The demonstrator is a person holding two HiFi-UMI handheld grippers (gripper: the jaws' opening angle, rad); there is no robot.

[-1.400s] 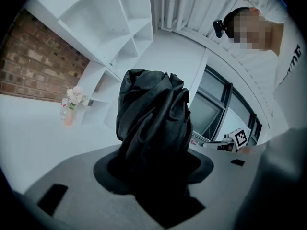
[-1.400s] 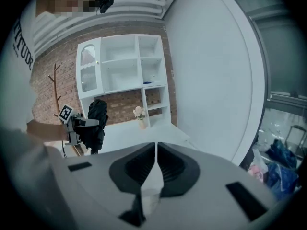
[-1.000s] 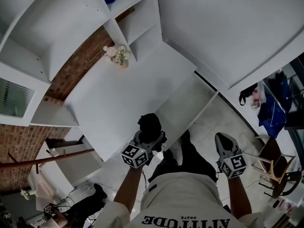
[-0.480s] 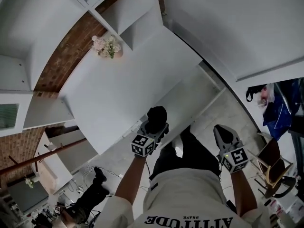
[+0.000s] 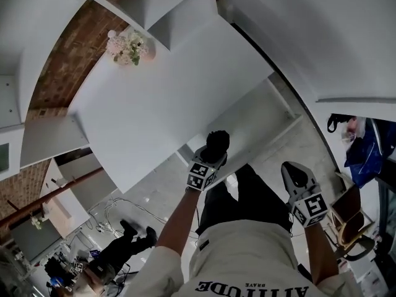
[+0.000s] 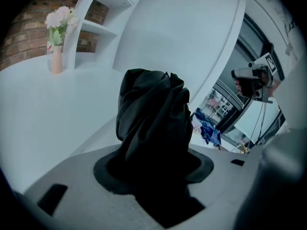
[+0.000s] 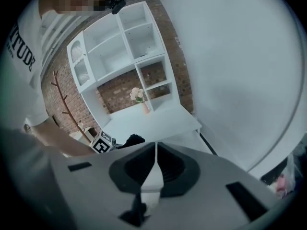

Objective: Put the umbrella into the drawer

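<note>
A black folded umbrella (image 5: 218, 142) sticks out of my left gripper (image 5: 212, 155), whose jaws are shut round its lower part. In the left gripper view the umbrella (image 6: 153, 123) fills the middle and hides the fingertips. It hangs just off the front edge of the white table (image 5: 154, 110), above a lower white ledge or open drawer (image 5: 253, 119); which of the two I cannot tell. My right gripper (image 5: 293, 173) is held off to the right over the floor. Its jaws (image 7: 154, 164) are shut with nothing between them.
A vase of pale flowers (image 5: 129, 47) stands at the table's far end, in front of a brick wall and white shelving (image 7: 120, 47). A wooden chair (image 5: 349, 218) and blue cloth (image 5: 365, 150) are at the right. Dark gear and cables (image 5: 127, 249) lie on the floor at the lower left.
My left gripper has come down with the umbrella and shifted right along the table's front edge. The right gripper has sunk a little. Neither grip has changed.
</note>
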